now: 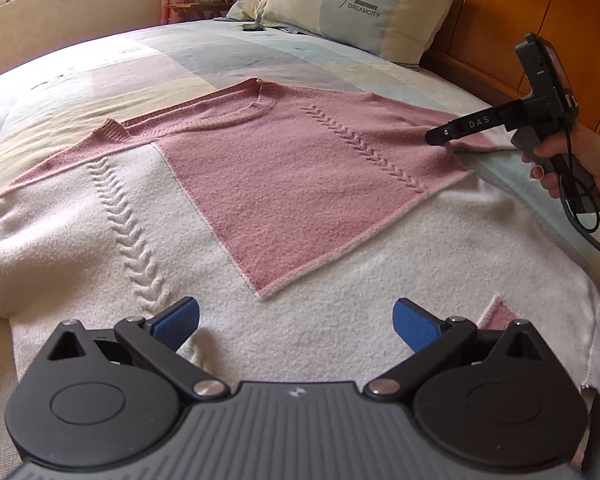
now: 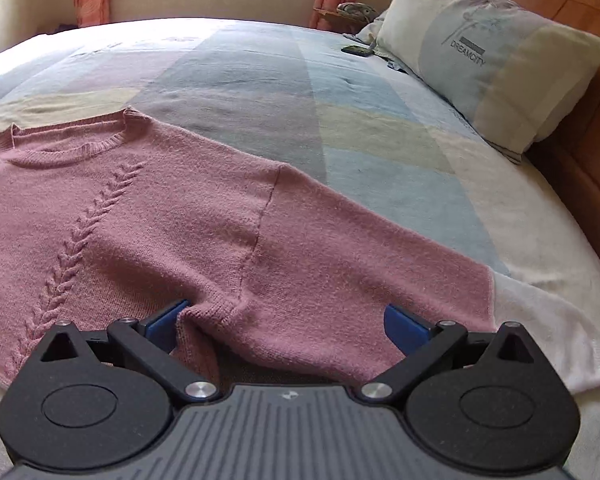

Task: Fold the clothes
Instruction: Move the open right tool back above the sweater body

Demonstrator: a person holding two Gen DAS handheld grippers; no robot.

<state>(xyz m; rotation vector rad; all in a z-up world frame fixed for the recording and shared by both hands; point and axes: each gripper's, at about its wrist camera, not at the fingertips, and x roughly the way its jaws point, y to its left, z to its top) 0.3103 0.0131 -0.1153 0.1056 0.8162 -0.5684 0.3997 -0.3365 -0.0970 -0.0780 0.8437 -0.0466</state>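
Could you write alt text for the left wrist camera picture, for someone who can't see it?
A pink and white knit sweater lies flat on a bed, with the open left hand-held gripper above its white part. At right, the right hand-held gripper reaches the pink sleeve; a pillow sits behind.

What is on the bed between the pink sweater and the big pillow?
Only bare striped bedspread lies between sweater and pillow, seen in the right wrist view.
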